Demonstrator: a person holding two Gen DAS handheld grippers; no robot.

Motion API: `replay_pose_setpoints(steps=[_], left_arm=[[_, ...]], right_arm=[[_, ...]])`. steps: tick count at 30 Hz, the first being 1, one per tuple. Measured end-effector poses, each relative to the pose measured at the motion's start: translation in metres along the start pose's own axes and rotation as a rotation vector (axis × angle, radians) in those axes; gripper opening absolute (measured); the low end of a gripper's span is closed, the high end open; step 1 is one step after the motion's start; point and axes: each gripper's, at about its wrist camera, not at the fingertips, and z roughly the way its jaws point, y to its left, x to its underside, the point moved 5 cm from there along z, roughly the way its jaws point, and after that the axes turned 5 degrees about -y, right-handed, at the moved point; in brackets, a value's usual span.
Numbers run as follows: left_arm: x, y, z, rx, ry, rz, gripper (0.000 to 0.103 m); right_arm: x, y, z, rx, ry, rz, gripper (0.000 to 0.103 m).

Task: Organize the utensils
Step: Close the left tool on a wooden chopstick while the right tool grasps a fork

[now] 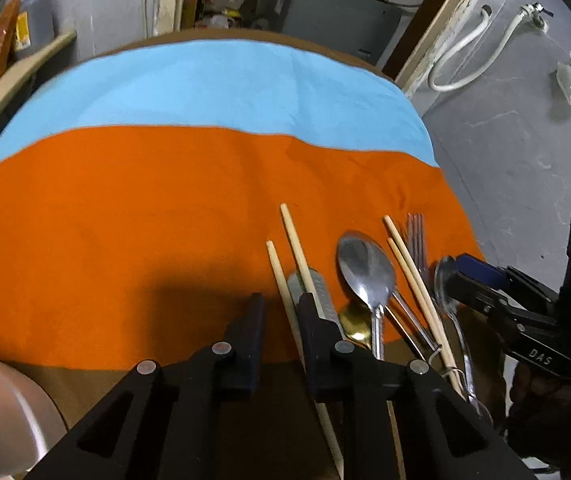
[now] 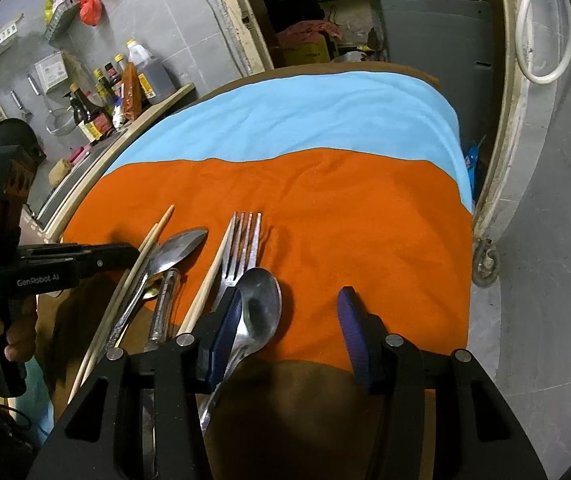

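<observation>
A loose pile of utensils lies on the orange cloth (image 1: 125, 220) near its front edge: wooden chopsticks (image 1: 295, 240), a steel spoon (image 1: 365, 268), a gold spoon (image 1: 355, 322), a knife (image 1: 321, 292), a fork (image 1: 416, 232) and a second steel spoon (image 1: 451, 300). My left gripper (image 1: 281, 312) is open, its right finger resting over the knife and chopsticks. My right gripper (image 2: 289, 312) is open, its left finger beside a steel spoon (image 2: 261, 304) and the fork (image 2: 241, 244). Chopsticks (image 2: 213, 272) and another spoon (image 2: 177, 252) lie further left.
A light blue cloth (image 2: 285, 116) covers the far half of the table. A counter with bottles (image 2: 101, 96) stands to the left. A pinkish-brown round object (image 1: 1, 412) sits at the near left. A wall with white hoses (image 1: 465, 52) is on the right.
</observation>
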Motion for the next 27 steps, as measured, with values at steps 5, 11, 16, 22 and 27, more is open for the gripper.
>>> replay_pose_setpoints(steps=[5, 11, 16, 22, 27], left_arm=[[-0.007, 0.002, 0.009, 0.042, 0.050, -0.024, 0.016], [-0.012, 0.004, 0.017, 0.088, 0.108, -0.039, 0.016], [-0.011, -0.003, 0.019, 0.069, 0.110, -0.039, 0.008], [-0.007, 0.000, 0.013, 0.080, 0.100, -0.124, 0.005], [0.002, 0.005, -0.016, 0.080, 0.004, -0.164, 0.005]], right_arm=[[-0.006, -0.001, 0.006, -0.029, 0.031, -0.041, 0.042], [-0.011, 0.007, 0.012, -0.074, 0.079, -0.135, 0.040], [-0.013, 0.007, 0.010, -0.094, 0.106, -0.110, 0.013], [-0.011, 0.006, -0.007, -0.102, 0.077, -0.061, 0.003], [-0.007, 0.012, -0.037, -0.061, 0.004, -0.046, 0.002]])
